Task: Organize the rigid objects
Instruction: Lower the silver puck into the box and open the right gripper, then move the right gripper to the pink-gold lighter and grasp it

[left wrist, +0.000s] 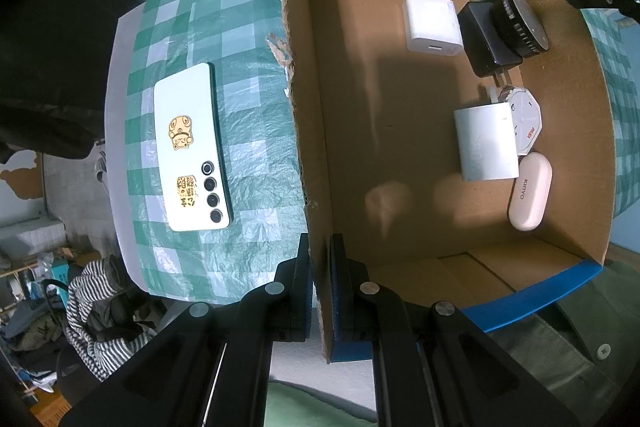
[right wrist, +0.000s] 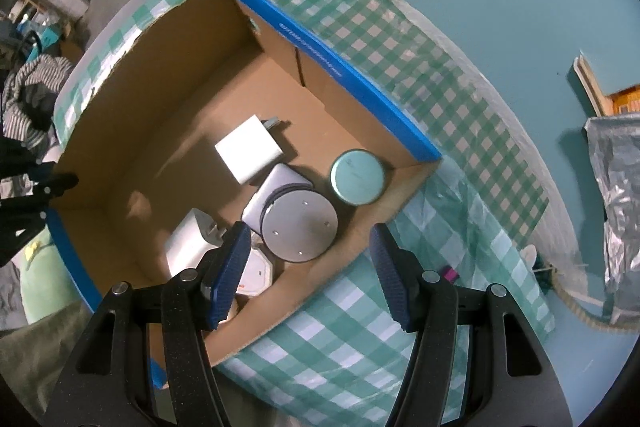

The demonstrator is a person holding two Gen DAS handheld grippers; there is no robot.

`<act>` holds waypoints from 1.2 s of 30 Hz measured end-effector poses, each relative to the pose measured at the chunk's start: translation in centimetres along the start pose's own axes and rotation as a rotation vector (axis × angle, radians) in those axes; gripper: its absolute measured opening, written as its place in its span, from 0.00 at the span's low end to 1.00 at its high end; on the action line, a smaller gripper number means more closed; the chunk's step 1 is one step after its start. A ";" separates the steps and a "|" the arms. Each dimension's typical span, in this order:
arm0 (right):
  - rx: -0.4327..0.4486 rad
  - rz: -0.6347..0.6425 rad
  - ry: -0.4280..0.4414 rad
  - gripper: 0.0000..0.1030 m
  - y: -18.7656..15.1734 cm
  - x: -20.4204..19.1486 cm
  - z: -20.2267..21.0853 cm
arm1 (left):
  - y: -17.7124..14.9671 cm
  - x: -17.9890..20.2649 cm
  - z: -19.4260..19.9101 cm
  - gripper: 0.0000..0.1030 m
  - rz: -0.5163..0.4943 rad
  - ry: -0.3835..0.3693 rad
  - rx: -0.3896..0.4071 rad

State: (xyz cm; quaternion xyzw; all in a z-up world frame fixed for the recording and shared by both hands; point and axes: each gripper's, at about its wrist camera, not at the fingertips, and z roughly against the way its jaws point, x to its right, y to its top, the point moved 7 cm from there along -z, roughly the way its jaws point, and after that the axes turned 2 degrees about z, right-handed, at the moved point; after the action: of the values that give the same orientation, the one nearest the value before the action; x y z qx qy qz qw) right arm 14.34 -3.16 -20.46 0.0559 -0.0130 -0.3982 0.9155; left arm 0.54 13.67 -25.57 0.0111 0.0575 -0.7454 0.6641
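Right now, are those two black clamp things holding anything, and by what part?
The left hand-held gripper is shut on the brown cardboard box, pinching its side wall near the top edge. The right hand-held gripper is open and holds nothing.

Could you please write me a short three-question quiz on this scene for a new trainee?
1. True or false: the left gripper is shut on a side wall of the cardboard box.
2. Which item lies outside the box, on the checkered tablecloth? A) the pink case B) the white phone C) the green tin
3. Fill in: the right gripper hovers over the box rim with its fingers ____.

Key: 1 true; 2 B; 3 open, holding nothing.
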 end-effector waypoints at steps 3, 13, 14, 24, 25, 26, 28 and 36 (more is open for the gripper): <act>0.008 -0.023 0.003 0.60 -0.5 0.7 0.5 | 0.0 0.0 0.0 0.07 0.001 0.000 0.000; 0.017 -0.170 0.011 0.60 -3.3 5.3 1.4 | 0.1 0.0 0.1 0.07 -0.001 0.000 0.000; 0.013 -0.191 0.011 0.60 -3.7 6.0 1.2 | 0.1 0.0 0.1 0.07 -0.001 0.000 0.000; -0.057 -0.472 0.049 0.60 -7.7 12.7 -2.0 | 0.1 0.0 0.0 0.07 -0.001 0.001 0.000; -0.064 -0.489 0.053 0.60 -8.0 13.1 -2.4 | 0.1 0.0 0.0 0.07 0.000 0.000 0.000; -0.071 -0.505 0.057 0.60 -8.3 13.5 -2.8 | 0.1 0.0 0.0 0.07 0.000 -0.001 -0.001; -0.086 -0.535 0.055 0.60 -8.9 14.1 -3.5 | 0.2 0.0 0.1 0.07 0.001 -0.001 -0.001; -0.125 -0.691 0.121 0.60 -10.1 15.6 -6.8 | 0.2 0.0 0.2 0.07 0.004 -0.003 0.000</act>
State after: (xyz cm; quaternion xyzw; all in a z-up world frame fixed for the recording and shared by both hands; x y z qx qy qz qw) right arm 18.16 -20.77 -28.69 0.0244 0.0851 -0.6804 0.7275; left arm 0.78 13.66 -25.38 0.0102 0.0564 -0.7442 0.6655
